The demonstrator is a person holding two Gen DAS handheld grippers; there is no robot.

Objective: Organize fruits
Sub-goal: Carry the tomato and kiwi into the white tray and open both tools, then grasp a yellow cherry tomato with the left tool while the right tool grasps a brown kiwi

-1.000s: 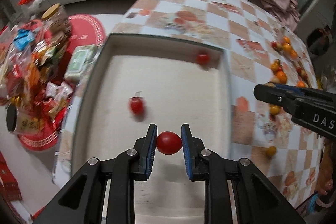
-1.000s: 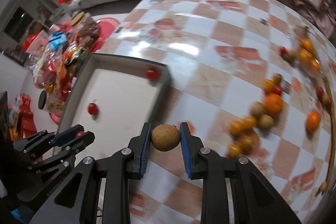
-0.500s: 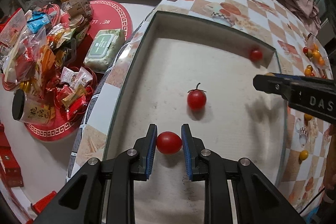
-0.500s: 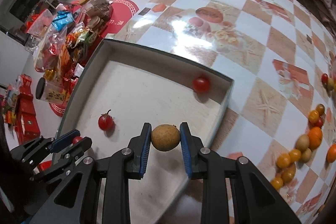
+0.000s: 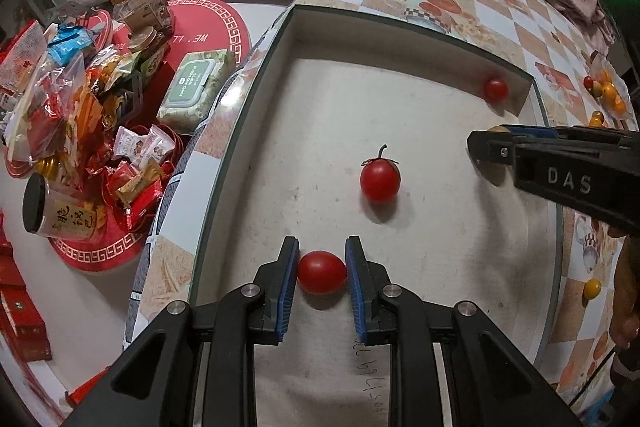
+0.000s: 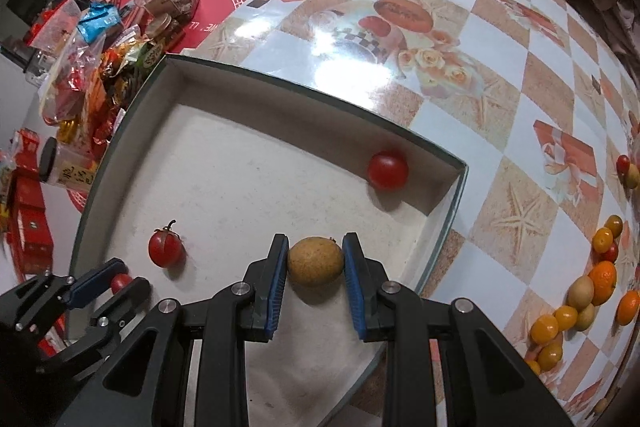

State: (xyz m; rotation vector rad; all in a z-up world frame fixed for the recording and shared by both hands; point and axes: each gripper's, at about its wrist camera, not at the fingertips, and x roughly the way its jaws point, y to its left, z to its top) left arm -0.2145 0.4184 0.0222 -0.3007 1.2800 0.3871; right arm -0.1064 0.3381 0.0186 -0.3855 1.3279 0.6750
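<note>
Since a second ago both hands have come in over the shallow tray [image 5: 408, 27] and lower toward its pale floor; the right one has crossed from the checkered table [image 6: 500, 75] to inside the tray's right wall.

The left hand-held gripper [image 5: 322, 273] is clenched on a smooth red cherry tomato [image 5: 322, 271], its blue pads pressing both sides, close above the near part of the tray floor. Just beyond it lies a stemmed cherry tomato [image 5: 380, 180], and another red tomato [image 5: 496, 89] sits in the far right corner.

The right hand-held gripper [image 6: 315, 261] is grasping a brown, speckled round fruit [image 6: 316, 261] near the tray's right side.

On the table to the right lies a scatter of small orange and tan fruits [image 6: 580, 295]. Left of the table, on the floor, are snack packets [image 5: 80, 99] and jars.
</note>
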